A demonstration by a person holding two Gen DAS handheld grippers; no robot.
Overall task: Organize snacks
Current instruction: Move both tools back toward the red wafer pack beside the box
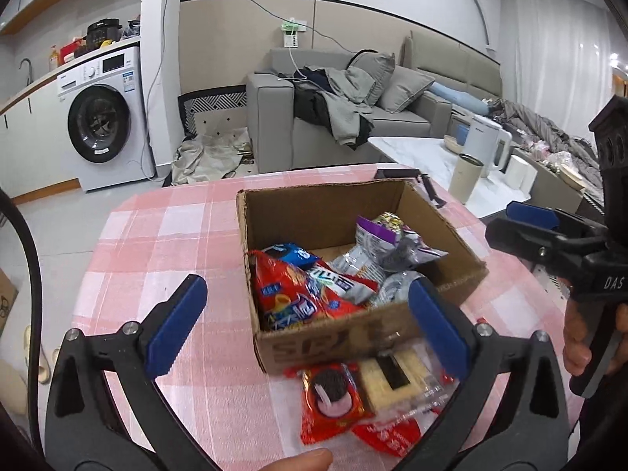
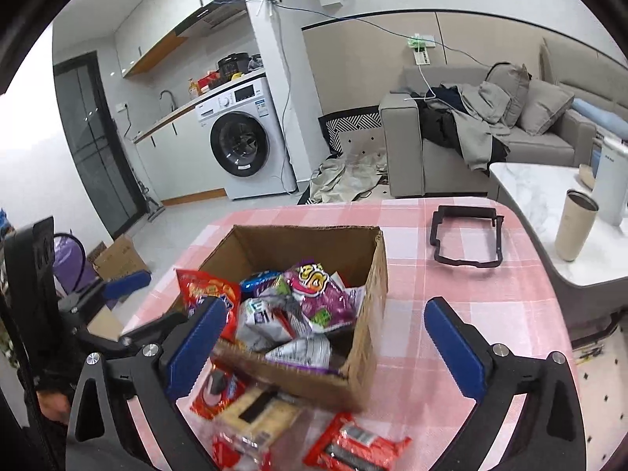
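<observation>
Cardboard box (image 1: 345, 337) of snack packets (image 1: 298, 294) sits on the pink-checked counter (image 1: 165, 243), with loose red packets (image 1: 333, 396) just before it. The left tool (image 1: 310, 329) and right tool (image 2: 325, 337) both gape wide, gripping nothing.

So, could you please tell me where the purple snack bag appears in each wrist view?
Left wrist view: the purple snack bag lies in the cardboard box's far right part, right of centre.
Right wrist view: the bag tops the pile in the box, at centre.
Shared landmark: the washing machine behind the table.
</observation>
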